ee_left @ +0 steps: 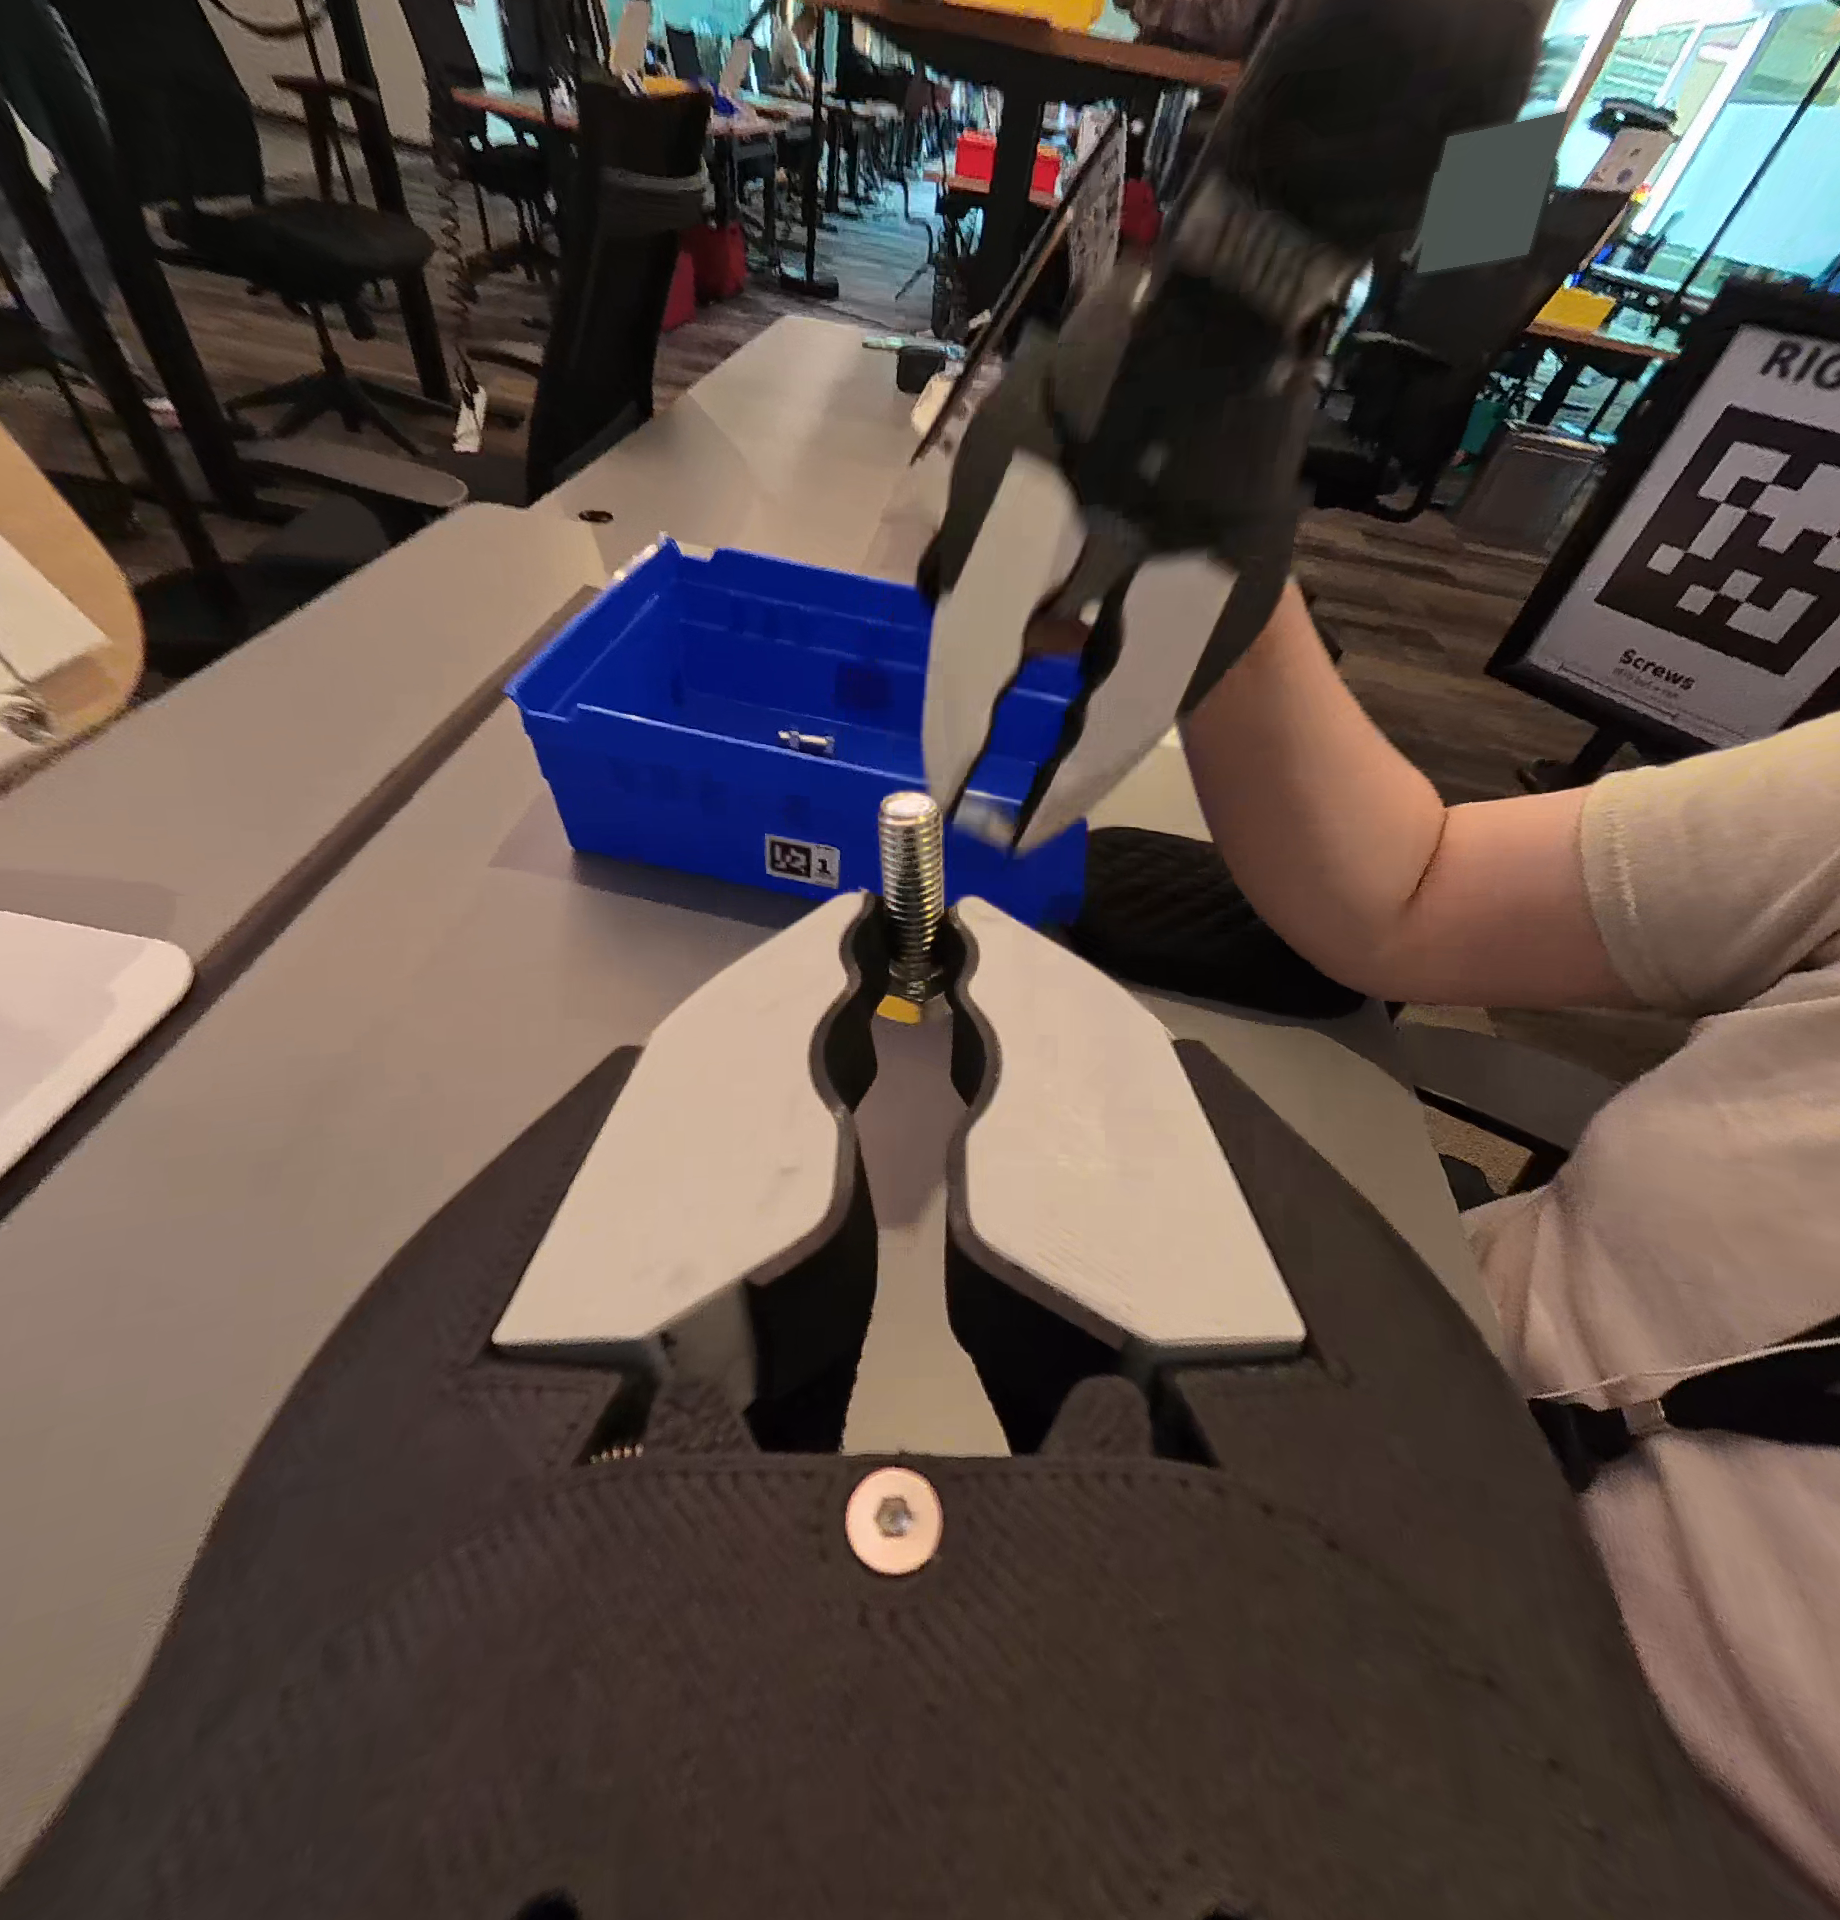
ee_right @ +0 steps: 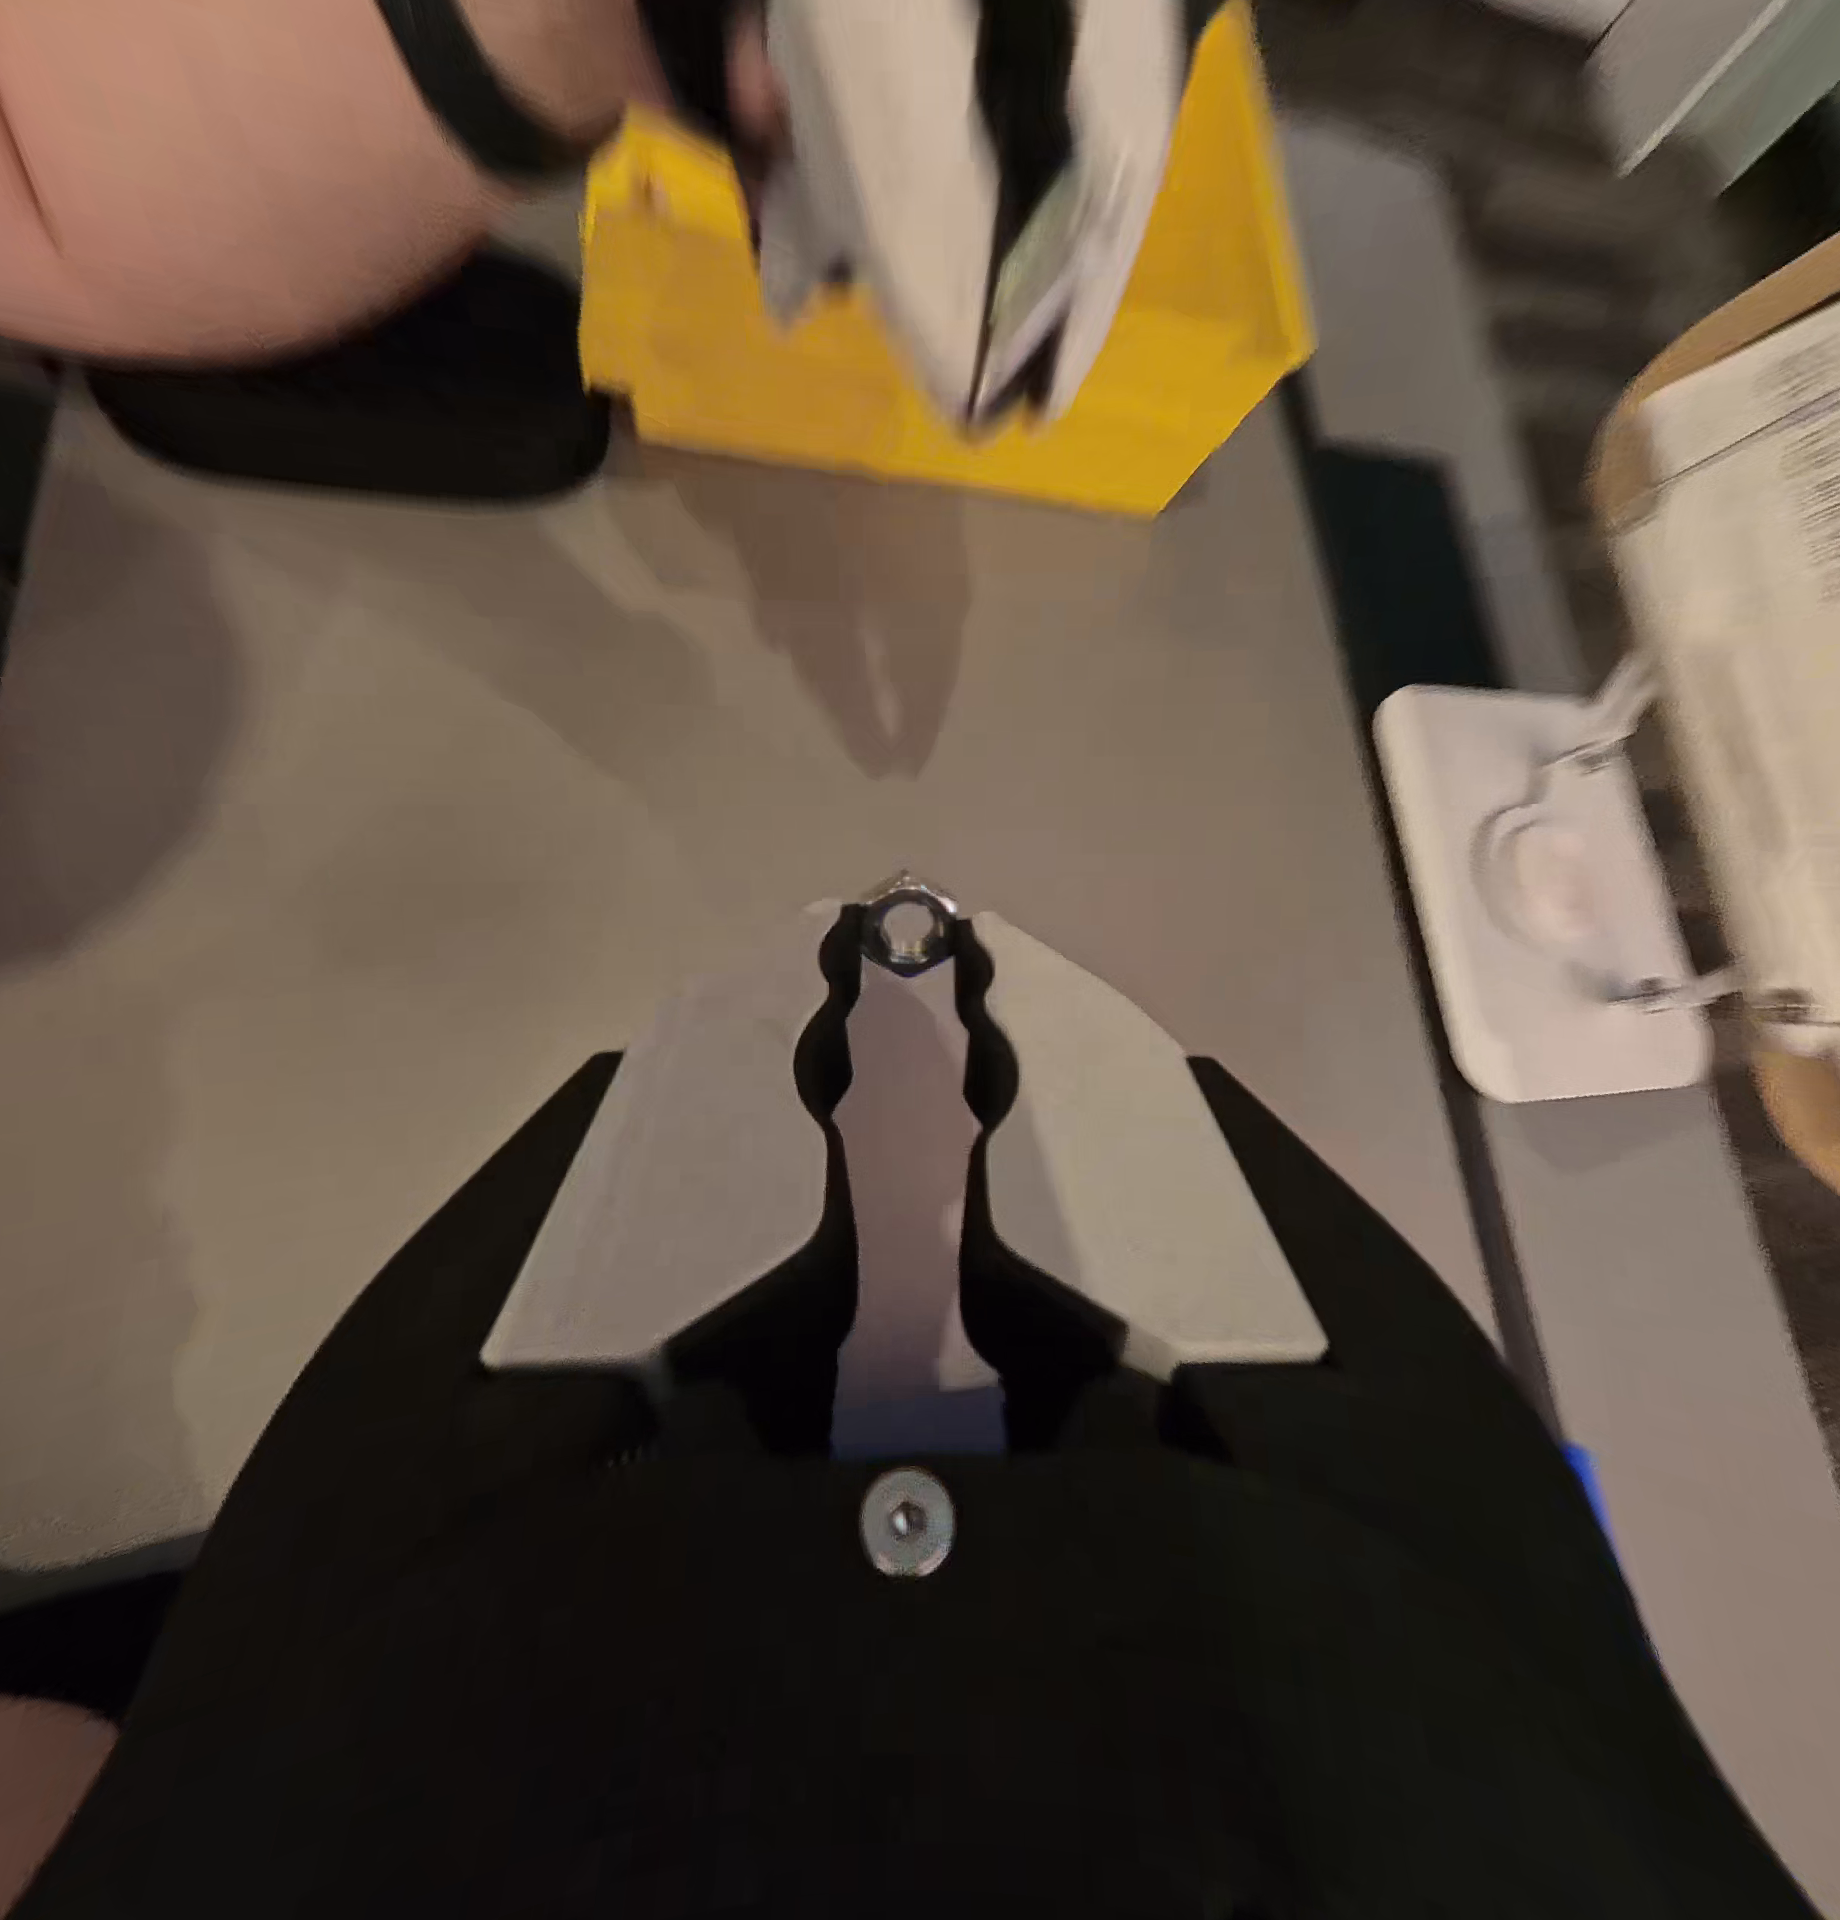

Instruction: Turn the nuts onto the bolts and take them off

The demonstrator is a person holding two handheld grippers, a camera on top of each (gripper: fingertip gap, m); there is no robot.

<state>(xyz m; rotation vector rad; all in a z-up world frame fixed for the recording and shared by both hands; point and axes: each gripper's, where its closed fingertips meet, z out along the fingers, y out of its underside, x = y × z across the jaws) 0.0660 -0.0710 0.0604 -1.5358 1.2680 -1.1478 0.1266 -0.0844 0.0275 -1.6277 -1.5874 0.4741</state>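
Bolt (ee_left: 910, 883): standing upright, threaded end up, its head being clamped by the left gripper (ee_left: 908, 940) near the fingertips.
Right gripper (ee_right: 903, 935): hovering just beside the bolt's tip, fingers narrowed and pinching the nut (ee_right: 903, 932).
Nut: sitting slightly right of the bolt's axis, needing centering over the tip.
Views: right wrist view is showing the nut's bore; left wrist view is blurring the nut but showing a blue bin (ee_left: 708, 717).

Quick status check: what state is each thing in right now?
Left hand-held gripper: shut on bolt.
Bolt: upright, thread bare, no nut on it.
Right hand-held gripper: shut on nut.
Nut: held, off the bolt.
Blue bin: open, one bolt inside.
Yellow bin: contents hidden.
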